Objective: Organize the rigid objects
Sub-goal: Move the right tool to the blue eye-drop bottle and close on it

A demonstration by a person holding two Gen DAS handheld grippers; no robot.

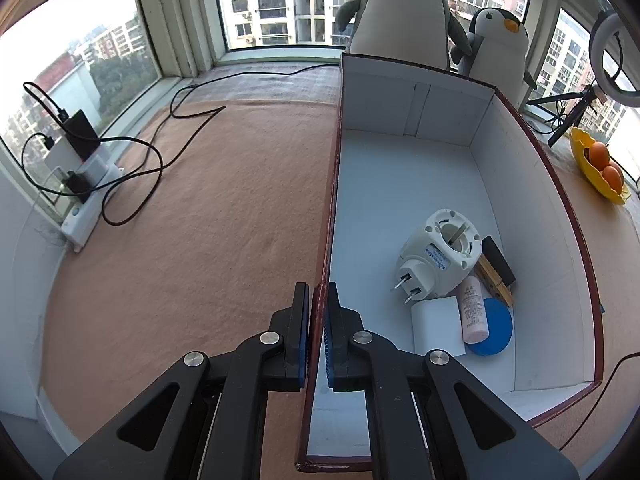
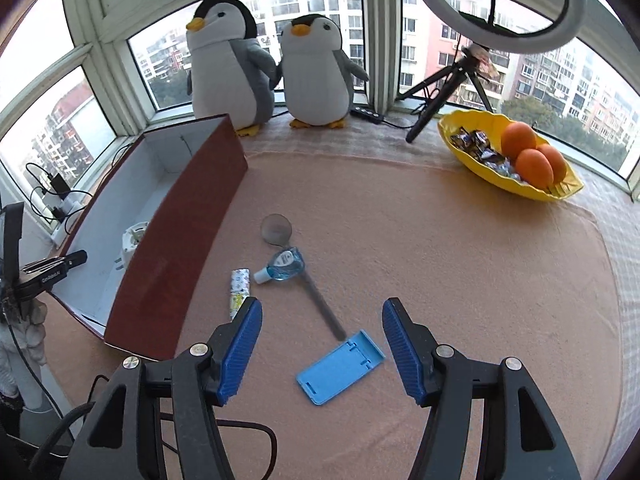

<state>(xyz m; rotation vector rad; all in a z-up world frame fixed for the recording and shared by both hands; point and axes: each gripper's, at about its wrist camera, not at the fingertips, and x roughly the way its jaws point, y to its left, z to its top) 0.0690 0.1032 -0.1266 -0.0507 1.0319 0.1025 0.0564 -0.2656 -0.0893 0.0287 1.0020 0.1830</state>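
One gripper holds the box steady while the other gets ready to pick up the blue stand.

The left gripper [image 1: 317,320] is pinched tight on the near wall of the box [image 1: 404,184], which keeps the box from sliding. Inside the box lie a white plug [image 1: 436,256], a pink bottle [image 1: 474,310] and a blue lid [image 1: 496,326]. The right gripper [image 2: 322,348] is wide open and holds nothing. The blue stand [image 2: 340,368] lies flat on the mat beside the box, just under and between the open fingers. I think the best way is to go straight down, close on its two long sides, and lift slowly. A little blue bottle [image 2: 285,266] and a long mirror [image 2: 276,229] lie a bit farther off, also beside the box.
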